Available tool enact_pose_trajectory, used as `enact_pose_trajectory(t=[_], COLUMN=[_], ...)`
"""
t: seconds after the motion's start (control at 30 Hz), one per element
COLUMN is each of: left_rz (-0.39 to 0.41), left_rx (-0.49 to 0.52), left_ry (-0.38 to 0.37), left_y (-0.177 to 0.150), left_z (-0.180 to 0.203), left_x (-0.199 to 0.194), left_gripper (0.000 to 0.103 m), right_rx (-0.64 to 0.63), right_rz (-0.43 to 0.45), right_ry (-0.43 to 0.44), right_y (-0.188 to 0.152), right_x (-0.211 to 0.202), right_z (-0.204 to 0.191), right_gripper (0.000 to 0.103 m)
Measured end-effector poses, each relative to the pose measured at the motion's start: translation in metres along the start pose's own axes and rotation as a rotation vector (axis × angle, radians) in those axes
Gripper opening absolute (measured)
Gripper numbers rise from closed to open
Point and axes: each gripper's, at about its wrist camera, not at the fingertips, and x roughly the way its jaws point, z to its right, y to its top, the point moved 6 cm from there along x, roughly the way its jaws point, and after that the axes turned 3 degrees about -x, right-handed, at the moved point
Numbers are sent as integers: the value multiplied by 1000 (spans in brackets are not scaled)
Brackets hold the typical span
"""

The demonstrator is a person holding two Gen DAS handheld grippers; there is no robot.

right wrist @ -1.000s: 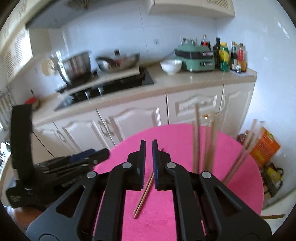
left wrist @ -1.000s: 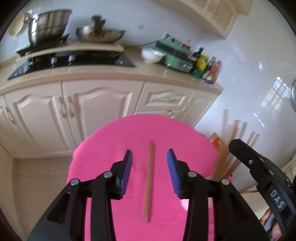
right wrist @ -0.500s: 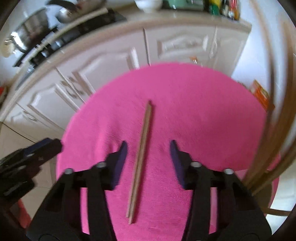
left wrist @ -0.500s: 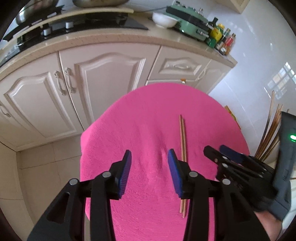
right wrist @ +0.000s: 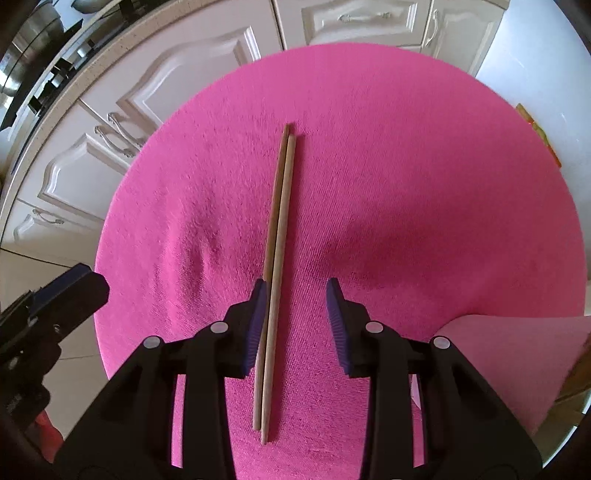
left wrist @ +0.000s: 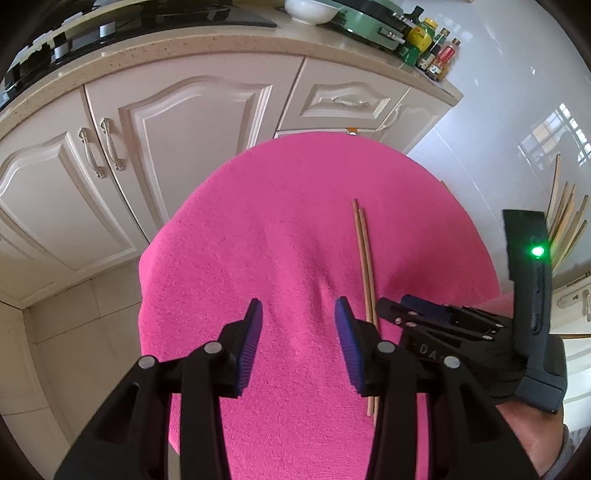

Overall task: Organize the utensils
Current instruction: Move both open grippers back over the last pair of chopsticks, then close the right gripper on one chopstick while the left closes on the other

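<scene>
Two wooden chopsticks [right wrist: 279, 229] lie side by side on a round table under a pink cloth [right wrist: 406, 166]. My right gripper [right wrist: 295, 291] points steeply down over their near half. Its jaws stand open with the pair between them, close to the left pad [right wrist: 256, 325]; neither pad presses on them. In the left wrist view the chopsticks [left wrist: 364, 258] lie just right of my left gripper [left wrist: 299, 306], which is open over bare cloth [left wrist: 258, 221] with nothing between its fingers. The right gripper [left wrist: 391, 306] shows there at the chopsticks, held in a gloved hand.
Cream kitchen cabinets [left wrist: 184, 129] stand right behind the table, under a counter with a white bowl [left wrist: 310, 9], a green appliance and bottles [left wrist: 428, 48]. A bunch of upright chopsticks [left wrist: 565, 218] stands at the right edge. My left gripper [right wrist: 85, 280] sits at the table's left rim.
Both grippers have come down toward the table and tipped downward. The right gripper went from shut to open, and the chopsticks now lie between its jaws. The left stayed open.
</scene>
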Motion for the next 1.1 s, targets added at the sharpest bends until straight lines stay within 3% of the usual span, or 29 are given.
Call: enact_pose_trajectory(t=[0.37, 0.47, 0.53, 0.63, 0.7, 1.1], left_rz=[-31, -37, -42, -55, -65, -124], left_rx=[3, 9, 13, 14, 20, 122], left_ry=[3, 4, 10, 9, 4, -43], left_y=[-2, -1, 0, 0, 0, 8], left_z=[-5, -4, -4, -2, 0, 49], left_x=[6, 7, 8, 10, 12, 38], left_gripper=[41, 41, 41, 41, 41, 40], right_rx=[16, -30, -42, -29, -5, 42], right_rz=[-53, -78, -82, -88, -91, 32], right_ry=[-13, -57, -68, -45, -10, 4], right_y=[9, 13, 15, 17, 17, 37], right_x=[12, 16, 18, 17, 15, -17], right_z=[4, -2, -3, 3, 8, 21], right_gripper=[32, 30, 26, 9, 6, 6])
